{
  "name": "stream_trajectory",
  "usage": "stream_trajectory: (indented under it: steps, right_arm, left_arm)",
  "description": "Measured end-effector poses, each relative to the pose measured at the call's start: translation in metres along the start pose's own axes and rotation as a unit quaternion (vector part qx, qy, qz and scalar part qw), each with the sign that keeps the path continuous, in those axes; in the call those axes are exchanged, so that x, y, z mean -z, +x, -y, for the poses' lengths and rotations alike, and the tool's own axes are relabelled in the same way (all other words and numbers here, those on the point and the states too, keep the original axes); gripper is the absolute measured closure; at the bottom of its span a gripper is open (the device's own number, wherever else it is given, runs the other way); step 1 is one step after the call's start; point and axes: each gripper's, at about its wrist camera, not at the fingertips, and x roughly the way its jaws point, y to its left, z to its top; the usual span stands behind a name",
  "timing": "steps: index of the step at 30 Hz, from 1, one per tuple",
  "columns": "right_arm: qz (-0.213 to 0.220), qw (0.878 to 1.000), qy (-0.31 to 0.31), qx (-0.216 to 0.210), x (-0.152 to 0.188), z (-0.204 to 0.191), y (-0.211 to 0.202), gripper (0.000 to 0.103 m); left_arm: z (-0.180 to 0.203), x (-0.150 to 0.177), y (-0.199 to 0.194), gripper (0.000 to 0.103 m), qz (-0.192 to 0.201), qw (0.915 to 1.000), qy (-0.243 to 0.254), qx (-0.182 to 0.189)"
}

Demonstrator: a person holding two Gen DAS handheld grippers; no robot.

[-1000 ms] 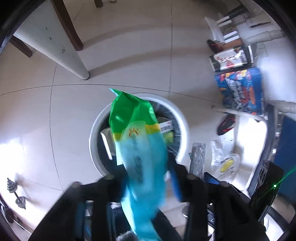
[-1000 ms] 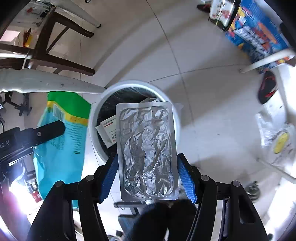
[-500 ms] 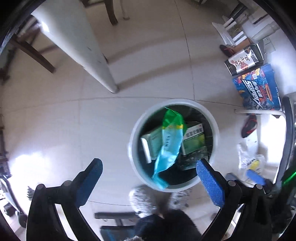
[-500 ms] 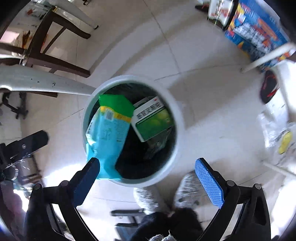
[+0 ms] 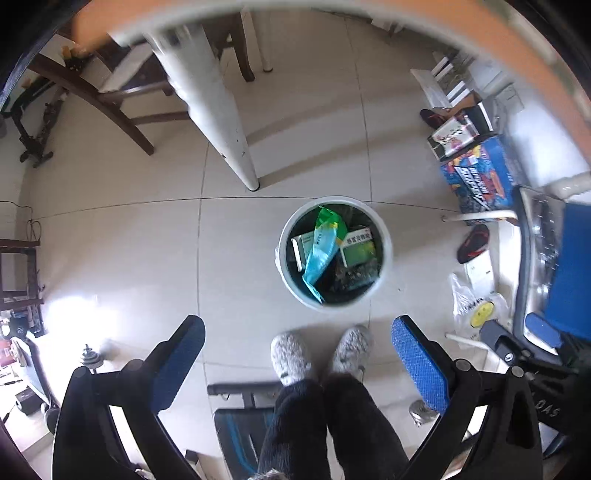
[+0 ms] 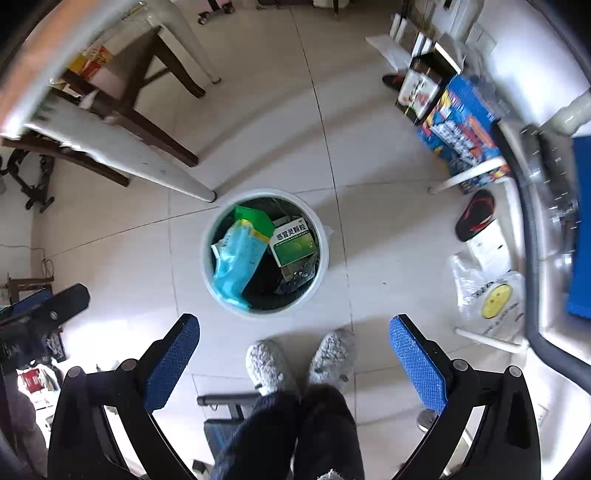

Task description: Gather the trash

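We're getting bright daylight in both views, coming in low from the left: glare is blowing out the floor tiles at the left edge. The table leg is casting a soft shadow running right. Heavy fisheye bending and dark vignetting at the rims; the orange table edge up top is smearing with motion blur. Centre is staying sharp.

grey slippers, blue box

A home: tiled floor, wooden chair, slippers, waste bin.
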Motion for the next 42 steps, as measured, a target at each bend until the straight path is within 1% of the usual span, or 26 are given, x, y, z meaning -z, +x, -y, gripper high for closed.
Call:
stream_trajectory:
  steps: [2,4,6,10,14,20,22,24,28,30,38,42]
  right_arm:
    - [0.006,1.000,-0.003,-0.005,0.004,-0.004,-0.034,0.000]
    - [0.015,1.000,-0.011,-0.007,0.011,-0.007,-0.077,0.000]
    - [0.022,1.000,-0.013,-0.015,0.018,-0.010,-0.121,0.000]
    - [0.035,0.999,-0.013,-0.035,0.031,-0.013,-0.194,0.000]
    - [0.043,0.996,-0.003,-0.072,0.045,-0.010,-0.266,0.000]
    - [0.062,0.992,-0.008,-0.108,0.061,-0.007,-0.350,0.000]
    - [0.066,0.991,-0.012,-0.119,0.066,-0.008,-0.372,0.000]
    - [0.069,0.989,-0.017,-0.131,0.072,-0.009,-0.392,0.000]
    - [0.075,0.985,-0.023,-0.153,0.083,-0.011,-0.429,0.000]
    - [0.080,0.984,-0.026,-0.159,0.088,-0.012,-0.444,0.000]
    - [0.086,0.979,-0.047,-0.178,0.097,-0.016,-0.479,0.000]
    - [0.081,0.978,-0.055,-0.182,0.099,-0.019,-0.484,0.000]
  left_arm:
    - [0.004,0.008,-0.030,0.000,0.003,1.0000,0.003,0.006]
    - [0.007,0.016,-0.060,0.000,0.010,0.9998,0.005,0.014]
    - [0.013,0.025,-0.094,0.000,0.019,0.9995,0.010,0.021]
    - [0.023,0.038,-0.149,0.000,0.032,0.9985,0.024,0.038]
    - [0.030,0.048,-0.202,0.000,0.052,0.9960,0.027,0.067]
    - [0.034,0.061,-0.271,0.000,0.079,0.9890,0.026,0.122]
    - [0.033,0.065,-0.288,0.000,0.079,0.9857,0.021,0.147]
    - [0.032,0.068,-0.305,0.000,0.085,0.9828,0.019,0.163]
    - [0.027,0.077,-0.333,0.000,0.102,0.9797,0.019,0.172]
    - [0.025,0.083,-0.343,0.000,0.104,0.9776,0.016,0.182]
    - [0.024,0.102,-0.368,0.000,0.120,0.9728,0.017,0.198]
    - [0.021,0.110,-0.375,0.000,0.123,0.9713,0.015,0.203]
